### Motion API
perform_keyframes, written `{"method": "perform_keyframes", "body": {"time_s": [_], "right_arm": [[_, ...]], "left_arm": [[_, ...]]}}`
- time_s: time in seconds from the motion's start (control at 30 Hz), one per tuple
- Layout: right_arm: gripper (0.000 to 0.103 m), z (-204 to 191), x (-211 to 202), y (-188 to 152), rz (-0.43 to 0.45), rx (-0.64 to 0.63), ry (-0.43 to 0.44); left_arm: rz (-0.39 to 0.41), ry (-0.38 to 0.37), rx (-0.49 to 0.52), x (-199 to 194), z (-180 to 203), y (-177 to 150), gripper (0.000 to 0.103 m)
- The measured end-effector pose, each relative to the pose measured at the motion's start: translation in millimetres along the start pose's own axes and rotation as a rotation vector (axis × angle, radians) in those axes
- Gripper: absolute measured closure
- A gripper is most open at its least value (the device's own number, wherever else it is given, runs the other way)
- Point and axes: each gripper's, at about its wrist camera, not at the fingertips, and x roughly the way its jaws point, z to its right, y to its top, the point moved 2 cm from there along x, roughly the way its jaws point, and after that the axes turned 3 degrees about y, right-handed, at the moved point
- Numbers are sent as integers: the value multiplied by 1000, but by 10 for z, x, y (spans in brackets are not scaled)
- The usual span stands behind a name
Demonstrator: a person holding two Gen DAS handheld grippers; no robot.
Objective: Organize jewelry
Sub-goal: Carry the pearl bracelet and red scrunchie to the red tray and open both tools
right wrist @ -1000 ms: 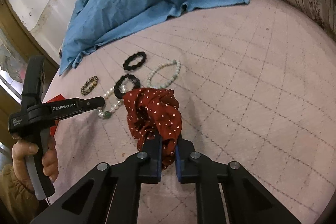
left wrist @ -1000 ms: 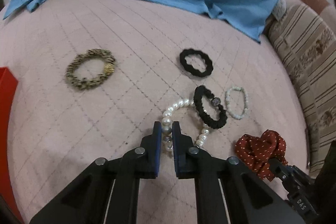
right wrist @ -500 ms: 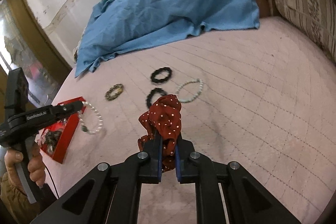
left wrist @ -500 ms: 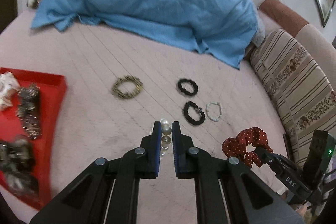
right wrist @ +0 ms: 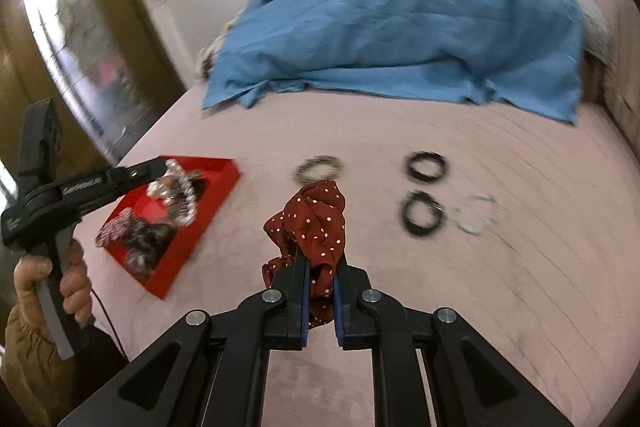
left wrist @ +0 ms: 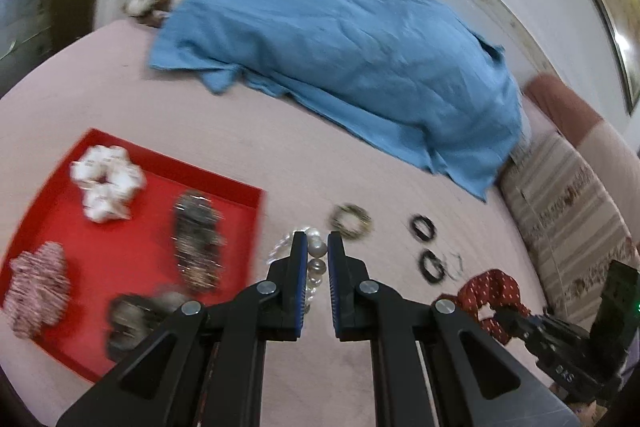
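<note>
Judging by how things lie, the sorting is roughly half done: the red tray (left wrist: 248, 195) on the pink bed (right wrist: 500, 287) already holds a white scrunchie (left wrist: 107, 183), a striped one (left wrist: 36, 287) and some darker pieces too blurred to name. Each hand-held gripper is closed on a load in the air, the left hand-held gripper (left wrist: 317, 259) on a pearl bracelet (right wrist: 176, 193) near the tray's edge and the right hand-held gripper (right wrist: 320, 279) on a red dotted scrunchie (right wrist: 316, 223). Left on the bed, well apart from the tray, are a gold-brown bracelet (right wrist: 319, 167), two black rings (right wrist: 425, 166) and a pale bead bracelet (right wrist: 480, 213).
</note>
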Motion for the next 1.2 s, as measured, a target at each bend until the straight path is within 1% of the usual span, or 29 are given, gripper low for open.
{"method": "perform_keyframes", "body": {"time_s": [0.1, 0.23, 0.37, 0.43, 0.53, 0.7, 0.8, 0.9, 1.03, 1.2], "right_arm": [[93, -353, 163, 149, -18, -55, 42], [93, -742, 384, 330, -40, -96, 107], [93, -1135, 645, 510, -57, -108, 179], [93, -1328, 802, 589, -68, -111, 211], [93, -1626, 1080, 667, -90, -137, 237], [93, -1981, 1539, 696, -154, -143, 275], [93, -2118, 1811, 683, -196, -133, 282], [93, -2164, 2044, 634, -242, -115, 276], [93, -2111, 2255, 561, -289, -94, 253], [90, -2035, 2398, 498, -325, -66, 232]], "left_arm": [[33, 25, -45, -77, -324, 89, 94], [74, 63, -132, -180, -830, 164, 94], [92, 78, -249, -210, -1277, 179, 94], [95, 93, -283, -203, -1453, 173, 94], [91, 122, -332, -136, -1693, 159, 94], [81, 150, -384, -52, -1933, 137, 94], [79, 160, -405, -11, -2012, 131, 94], [70, 151, -417, -1, -2043, 120, 94], [72, 143, -417, -2, -2061, 121, 94], [77, 137, -421, -16, -2045, 118, 94]]}}
